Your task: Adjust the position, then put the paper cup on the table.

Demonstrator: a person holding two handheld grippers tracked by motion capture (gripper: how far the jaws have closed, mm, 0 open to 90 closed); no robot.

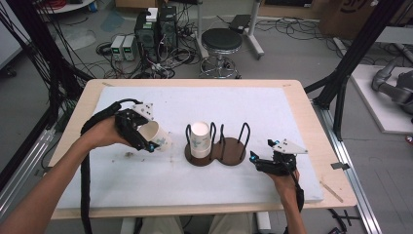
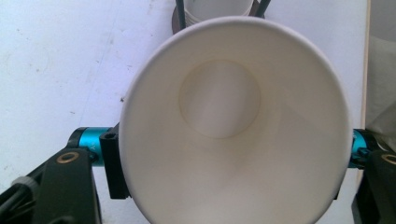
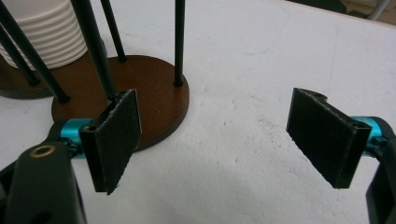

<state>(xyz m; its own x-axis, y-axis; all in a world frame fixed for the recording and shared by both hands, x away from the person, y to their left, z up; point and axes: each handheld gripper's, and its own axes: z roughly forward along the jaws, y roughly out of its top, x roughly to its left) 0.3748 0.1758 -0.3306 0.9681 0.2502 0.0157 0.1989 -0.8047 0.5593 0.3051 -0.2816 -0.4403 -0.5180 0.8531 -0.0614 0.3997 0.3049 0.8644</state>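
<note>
High view: the left gripper [image 1: 144,138] holds a white paper cup [image 1: 157,136] tipped on its side above the white table cover [image 1: 146,175], left of the cup holder [image 1: 221,151]. The cup's mouth faces back toward the hand and its base points toward the holder. The holder has two round brown bases joined side by side, with thin black upright rods. A stack of paper cups [image 1: 200,139] stands in its left bay; the right bay has nothing in it. The right gripper [image 1: 261,157] sits low over the cover, just right of the holder's right base, jaws pointing toward it.

Left gripper view: the paper cup's [image 2: 233,126] open mouth faces the camera, round bottom visible inside. The jaws press on its wall from both sides, pinching it. Above the rim, the cup stack [image 2: 217,8] and holder rods are partly seen.

Right gripper view: the right gripper's [image 3: 219,135] two black pads are spread wide with nothing between them, only white cover below. The left pad is just in front of the edge of the holder's brown base [image 3: 154,93]. The ribbed rims of the cup stack [image 3: 51,32] show at top left, behind the rods.
</note>
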